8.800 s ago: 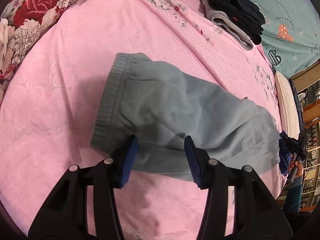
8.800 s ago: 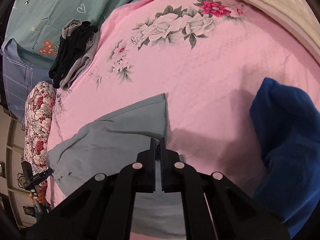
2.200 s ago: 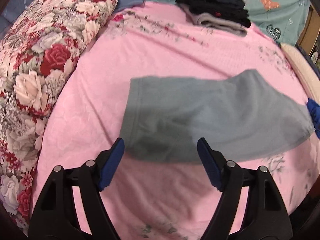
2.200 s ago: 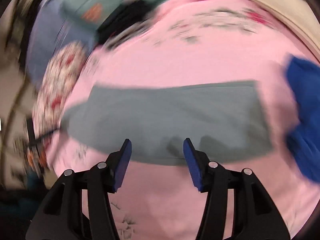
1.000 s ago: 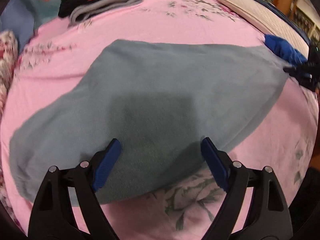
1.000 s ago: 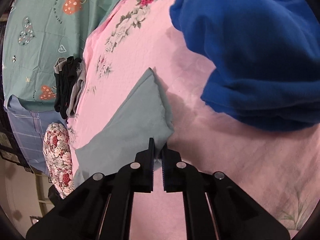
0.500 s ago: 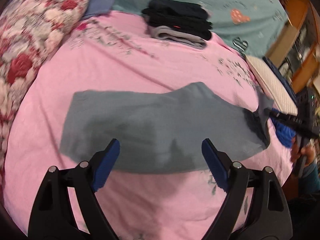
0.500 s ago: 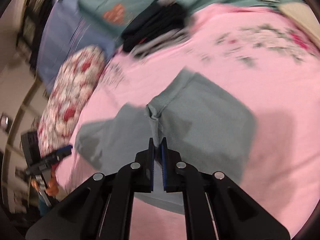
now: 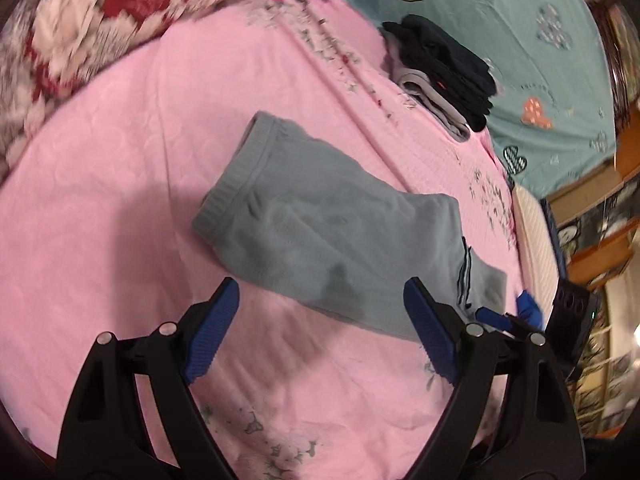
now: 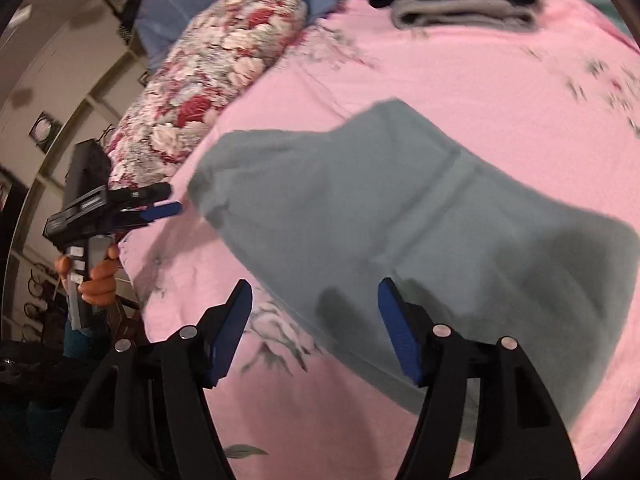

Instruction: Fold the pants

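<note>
The grey pants (image 9: 344, 236) are seen lying on the pink bedspread (image 9: 132, 184) just ahead of the left claw (image 9: 320, 320), whose blue pads are spread wide with nothing between them; the ribbed waistband lies farther ahead and to its left. In the right wrist view the right claw (image 10: 316, 328) is likewise held apart and empty, the nearer edge of the cloth reaching between its pads. The garment appears already doubled over, so a further fold across its length is judged to remain. For that step, the end nearest the right claw should be pinched through all layers at both corners, lifted only slightly, and carried toward the waistband with edges kept aligned. A stack of dark folded clothes (image 9: 444, 68) lies well beyond the left claw.
</note>
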